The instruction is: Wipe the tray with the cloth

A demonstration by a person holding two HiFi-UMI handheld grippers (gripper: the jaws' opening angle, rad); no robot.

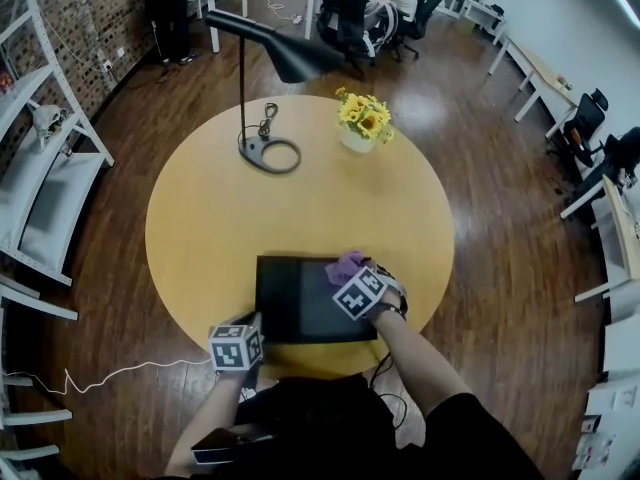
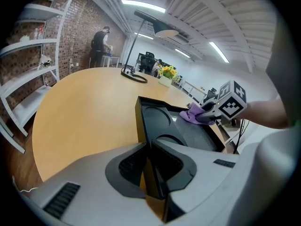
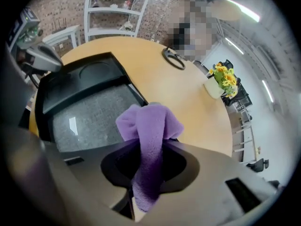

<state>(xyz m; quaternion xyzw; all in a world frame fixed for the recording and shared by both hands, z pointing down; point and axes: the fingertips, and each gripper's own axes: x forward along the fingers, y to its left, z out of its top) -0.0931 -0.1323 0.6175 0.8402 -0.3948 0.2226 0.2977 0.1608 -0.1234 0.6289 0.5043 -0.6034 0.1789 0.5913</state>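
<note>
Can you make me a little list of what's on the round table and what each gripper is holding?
table: round, yellow wood
tray: black, at the table's near edge
cloth: purple, at the tray's far edge, toward the right
left gripper: shut on the tray's rim by its near left corner
right gripper: shut on the cloth
also there: black lamp, yellow flowers

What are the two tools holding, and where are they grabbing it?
The left tool pinches the black tray by its rim, near a corner. The right tool pinches the purple cloth by a folded strip, with a bunch sticking out in front.
</note>
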